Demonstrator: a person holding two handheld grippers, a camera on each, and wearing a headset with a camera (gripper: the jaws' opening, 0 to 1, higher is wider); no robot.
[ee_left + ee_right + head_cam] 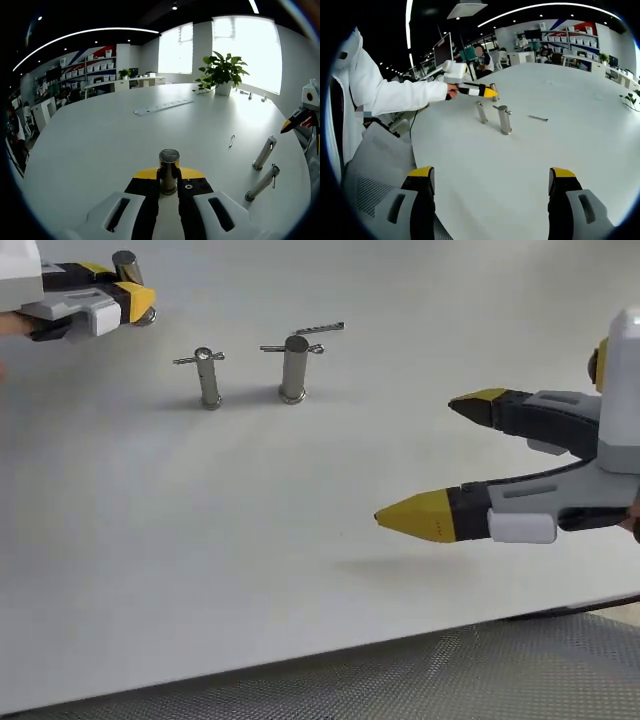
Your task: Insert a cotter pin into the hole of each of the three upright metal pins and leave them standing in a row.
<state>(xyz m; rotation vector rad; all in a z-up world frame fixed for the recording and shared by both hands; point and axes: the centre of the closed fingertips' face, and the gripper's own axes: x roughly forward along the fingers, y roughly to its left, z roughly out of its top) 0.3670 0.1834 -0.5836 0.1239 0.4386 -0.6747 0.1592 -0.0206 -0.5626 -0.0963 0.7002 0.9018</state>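
Observation:
Two upright metal pins stand side by side, a thin one (208, 378) (481, 112) and a thicker one (294, 370) (504, 120), each with a cotter pin through its top. A loose cotter pin (321, 330) (232, 141) (538, 118) lies just behind the thicker pin. My left gripper (138, 302) (169, 181) is shut on a third metal pin (126, 262) (169, 169), held upright to the left of the other two. My right gripper (414, 462) (492, 175) hovers open over the table to the right, nothing between its jaws.
The white table (250, 540) runs wide and bare around the pins; its front edge meets a grey mat (450, 680). A potted plant (222, 75) and a power strip (162, 106) sit at the far side. A white-sleeved arm (405, 92) holds the left gripper.

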